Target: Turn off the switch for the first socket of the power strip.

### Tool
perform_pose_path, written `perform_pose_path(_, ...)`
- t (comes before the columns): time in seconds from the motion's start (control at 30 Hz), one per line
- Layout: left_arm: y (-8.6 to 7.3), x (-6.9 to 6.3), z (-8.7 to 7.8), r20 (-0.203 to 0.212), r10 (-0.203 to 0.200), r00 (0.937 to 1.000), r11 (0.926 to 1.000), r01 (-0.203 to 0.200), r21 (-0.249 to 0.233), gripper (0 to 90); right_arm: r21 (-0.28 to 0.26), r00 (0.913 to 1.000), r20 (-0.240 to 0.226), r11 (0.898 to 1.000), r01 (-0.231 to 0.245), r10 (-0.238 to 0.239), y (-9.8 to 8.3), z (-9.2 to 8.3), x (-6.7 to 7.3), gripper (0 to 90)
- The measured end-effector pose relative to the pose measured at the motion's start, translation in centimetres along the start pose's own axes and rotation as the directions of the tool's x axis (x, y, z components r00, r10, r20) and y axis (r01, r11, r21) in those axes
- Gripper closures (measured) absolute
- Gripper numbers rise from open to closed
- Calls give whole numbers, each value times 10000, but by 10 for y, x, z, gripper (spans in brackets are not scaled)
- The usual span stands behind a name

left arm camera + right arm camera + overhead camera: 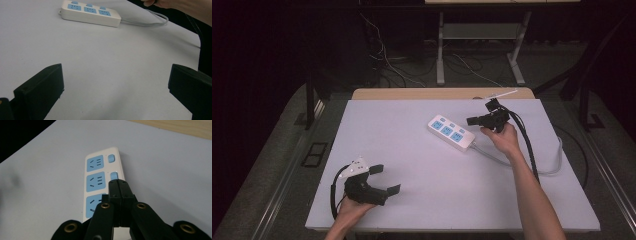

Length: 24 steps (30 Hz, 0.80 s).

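Power strip, white with three blue sockets, lies under the pressed-together right gripper; left gripper spread.

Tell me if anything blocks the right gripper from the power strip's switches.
Nothing visible does. The right gripper, jaws shut, hangs just above the power strip, its tip over the middle switch. Whether it touches cannot be told. The left gripper sits open, far off near the table's front edge.

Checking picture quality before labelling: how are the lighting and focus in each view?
High view: table evenly lit, surroundings dark. Left gripper view: power strip sharp, near jaws soft. Right gripper view: right gripper and strip sharp, and a dark corner at top left.
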<state>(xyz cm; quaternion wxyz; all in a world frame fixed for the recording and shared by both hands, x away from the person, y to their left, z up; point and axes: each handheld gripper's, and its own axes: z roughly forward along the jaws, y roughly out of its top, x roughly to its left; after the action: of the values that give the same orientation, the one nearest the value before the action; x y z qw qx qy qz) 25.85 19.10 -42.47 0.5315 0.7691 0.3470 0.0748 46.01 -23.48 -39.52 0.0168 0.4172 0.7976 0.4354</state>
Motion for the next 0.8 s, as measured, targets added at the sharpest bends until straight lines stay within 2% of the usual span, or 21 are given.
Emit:
perform_pose_path(0.33,0,-2,0,57,12,10000,10000,-12,-27,0,-82,9995,280,9999,148,-145,-3,-33,9,900)
perform_pose_path(0.57,1,-2,1,86,15,10000,10000,-15,-36,0,-158,9991,376,9997,186,-180,-10,-49,11,897)
perform_pose_path(0.67,1,-2,2,103,12,9999,10000,-12,-24,0,-264,9991,415,9996,120,-109,-14,-57,12,821)
perform_pose_path(0.7,1,-2,2,111,11,9999,10000,-11,-14,0,-377,9988,495,9993,52,-33,-16,-62,14,732)
perform_pose_path(0.73,1,-2,2,120,-5,9999,10000,5,-19,0,-377,9988,495,9993,52,-33,-16,-62,14,732)
perform_pose_path(0.77,1,-2,3,131,-16,9999,10000,16,-21,0,-455,9984,561,9990,-42,67,-19,-67,15,640)
perform_pose_path(0.8,1,-2,3,138,-23,9999,10000,23,-25,0,-455,9984,561,9990,-42,67,-19,-67,15,640)
